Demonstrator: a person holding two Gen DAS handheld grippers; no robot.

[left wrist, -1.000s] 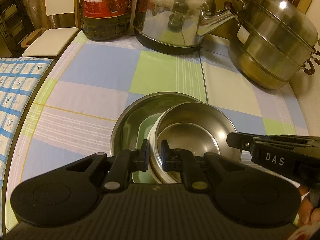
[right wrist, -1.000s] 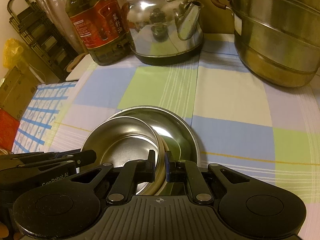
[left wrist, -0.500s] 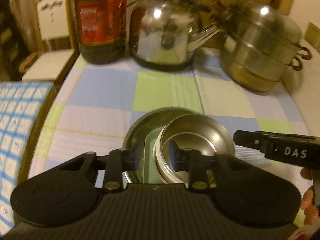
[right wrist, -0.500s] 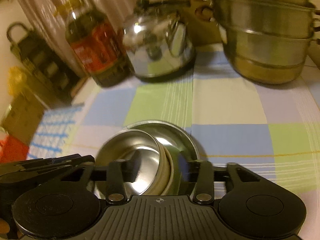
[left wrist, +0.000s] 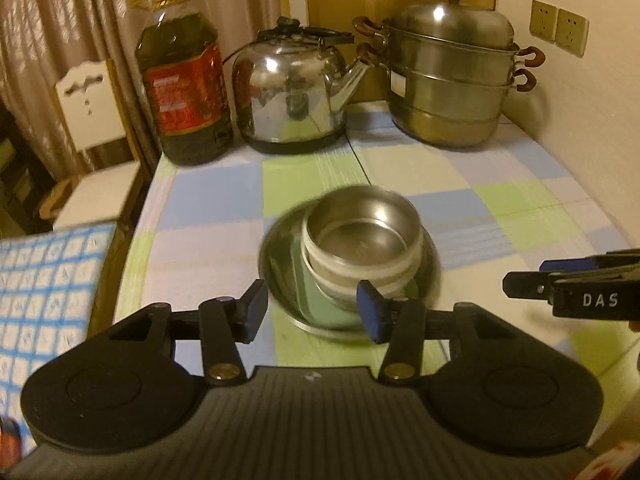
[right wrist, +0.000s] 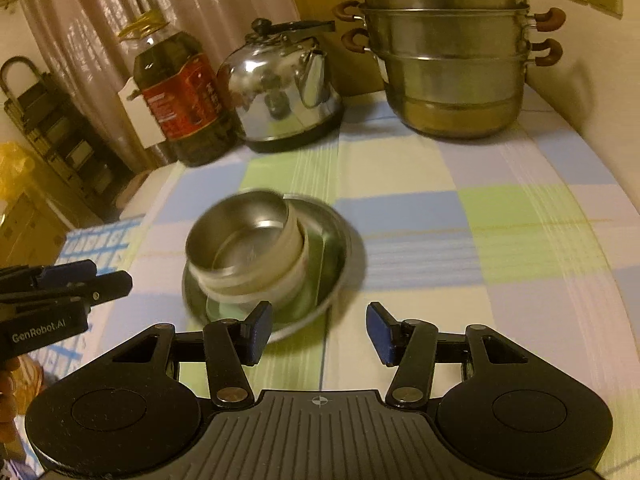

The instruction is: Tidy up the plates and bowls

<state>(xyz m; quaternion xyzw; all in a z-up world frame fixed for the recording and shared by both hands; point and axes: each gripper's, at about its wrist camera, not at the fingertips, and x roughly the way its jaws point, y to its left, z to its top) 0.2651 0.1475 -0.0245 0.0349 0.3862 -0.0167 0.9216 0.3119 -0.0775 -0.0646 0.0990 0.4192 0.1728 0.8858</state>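
Your left gripper (left wrist: pixel 312 312) was opening, jaws apart, nothing between them. Your right gripper (right wrist: pixel 318 332) stood half open, holding nothing. The steel bowl (left wrist: pixel 362 236) sat nested in a white-rimmed bowl (left wrist: pixel 360 276) on the steel plate (left wrist: pixel 280 276), mid-table on the checked cloth (left wrist: pixel 500 184).

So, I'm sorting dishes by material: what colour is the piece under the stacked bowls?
Pale green piece, under the bowls; clearest in the left wrist view.
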